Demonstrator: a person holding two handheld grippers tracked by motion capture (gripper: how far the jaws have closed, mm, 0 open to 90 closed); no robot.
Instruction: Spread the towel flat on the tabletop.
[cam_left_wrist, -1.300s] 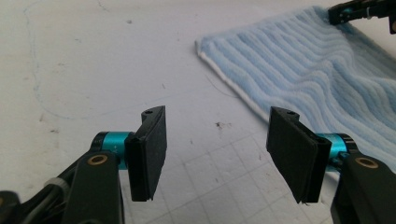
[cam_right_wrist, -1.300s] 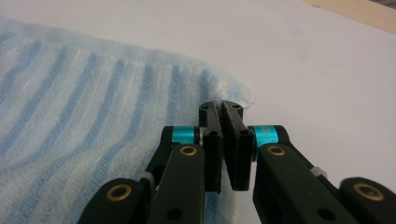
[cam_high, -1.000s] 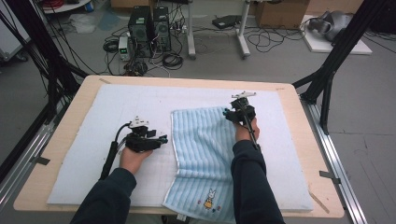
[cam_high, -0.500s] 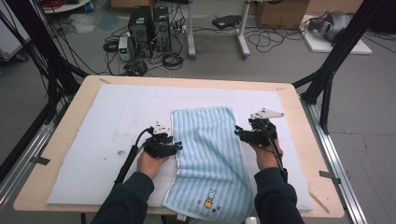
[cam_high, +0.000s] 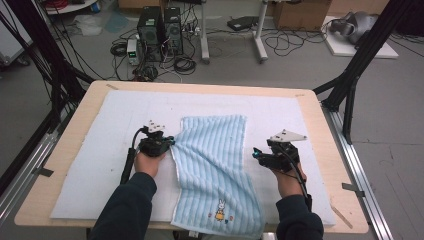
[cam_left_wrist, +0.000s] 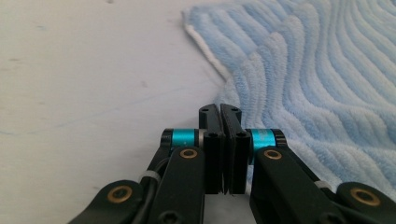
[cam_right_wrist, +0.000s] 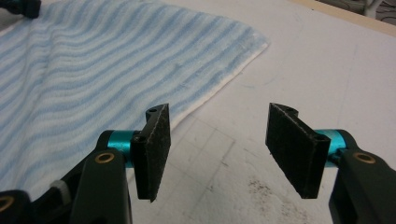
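A light blue striped towel with a small rabbit picture lies on the white mat, its near end hanging over the table's front edge. My left gripper is at the towel's left edge. In the left gripper view its jaws have just closed and pinch the white hem of the towel, which bunches beside them. My right gripper hovers over the mat just right of the towel. Its jaws are open with nothing between them and have just narrowed slightly; the towel lies to their left.
A white mat covers most of the wooden table. Black frame posts stand at the table's left and right. Computers and cables lie on the floor beyond the far edge.
My left gripper moved right to the towel's left edge and shut there. My right gripper came off the towel's far right corner, moving right and nearer. The towel now lies spread out.
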